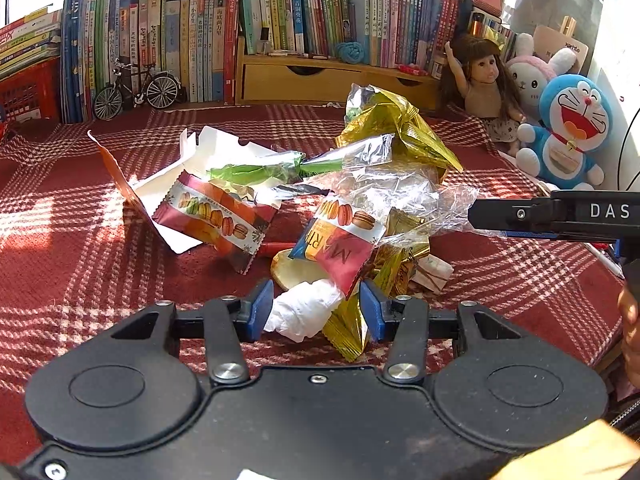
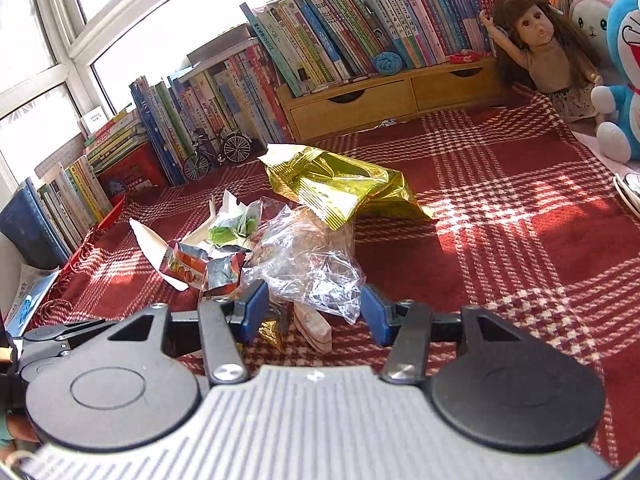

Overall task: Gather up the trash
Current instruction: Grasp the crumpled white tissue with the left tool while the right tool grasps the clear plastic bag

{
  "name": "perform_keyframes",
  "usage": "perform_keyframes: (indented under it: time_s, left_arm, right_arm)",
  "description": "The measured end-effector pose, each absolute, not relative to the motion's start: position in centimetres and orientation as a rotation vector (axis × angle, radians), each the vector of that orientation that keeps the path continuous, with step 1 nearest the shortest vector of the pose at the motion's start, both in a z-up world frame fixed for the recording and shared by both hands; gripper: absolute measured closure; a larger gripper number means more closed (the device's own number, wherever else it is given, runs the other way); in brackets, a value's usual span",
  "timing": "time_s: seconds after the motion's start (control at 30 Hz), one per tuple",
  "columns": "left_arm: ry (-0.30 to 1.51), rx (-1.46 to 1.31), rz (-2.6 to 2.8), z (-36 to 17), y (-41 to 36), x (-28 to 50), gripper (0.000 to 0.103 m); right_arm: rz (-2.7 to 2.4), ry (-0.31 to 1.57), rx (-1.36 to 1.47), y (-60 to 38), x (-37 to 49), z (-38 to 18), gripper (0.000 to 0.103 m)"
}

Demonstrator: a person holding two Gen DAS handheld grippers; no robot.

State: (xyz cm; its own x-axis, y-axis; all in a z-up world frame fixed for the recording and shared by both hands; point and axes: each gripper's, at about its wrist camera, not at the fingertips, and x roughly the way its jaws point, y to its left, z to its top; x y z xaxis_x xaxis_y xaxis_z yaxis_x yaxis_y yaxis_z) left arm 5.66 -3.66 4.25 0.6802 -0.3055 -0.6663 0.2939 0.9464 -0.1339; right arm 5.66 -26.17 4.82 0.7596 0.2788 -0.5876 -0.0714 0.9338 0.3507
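Left gripper [image 1: 316,312] spread, straddling crumpled white tissue wad [image 1: 306,312], pads not visibly pressing. Right gripper [image 2: 312,312] spread around crinkled clear plastic wrap [image 2: 308,276]. Trash lying mid red plaid cloth [image 1: 80,248]; looking light, soft, slippery, so pinching bunched folds.

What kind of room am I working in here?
Likely a child's room or home study corner: rows of books behind a plaid-covered surface, a doll and plush toys beside a window.

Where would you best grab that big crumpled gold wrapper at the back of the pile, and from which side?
Probably by the crimped, ridged end of the gold wrapper, the flat edge jutting toward the camera in the right wrist view. It lies uppermost over the clear plastic, so coming from above and the near side, pinching across that thin seam, should avoid dragging other trash.
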Motion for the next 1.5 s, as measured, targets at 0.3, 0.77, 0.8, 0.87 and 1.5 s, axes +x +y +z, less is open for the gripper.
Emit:
perform_keyframes:
  time_s: [0.3,0.77,0.8,0.87,1.5]
  left_arm:
    - [0.79,-0.045,-0.337,2.7,-3.8,6.2,0.059]
    - [0.773,-0.091,-0.317,3.0,-2.0,5.2,0.064]
    - [0.774,-0.079,-0.325,2.9,-2.3,5.3,0.06]
    - [0.765,-0.059,-0.326,2.6,-2.8,5.5,0.057]
    - [0.683,-0.14,-0.247,6.2,-0.6,3.3,0.082]
  right_arm:
    - [0.211,0.72,0.461,-27.1,8.6,2.9,0.031]
    - [0.253,0.741,0.462,-26.7,11.4,3.0,0.003]
    - [0.26,0.752,0.458,-26.3,11.8,2.8,0.003]
    - [0.267,0.769,0.444,-25.5,12.1,2.6,0.021]
    - [0.25,0.502,0.288,-24.4,5.6,9.6,0.059]
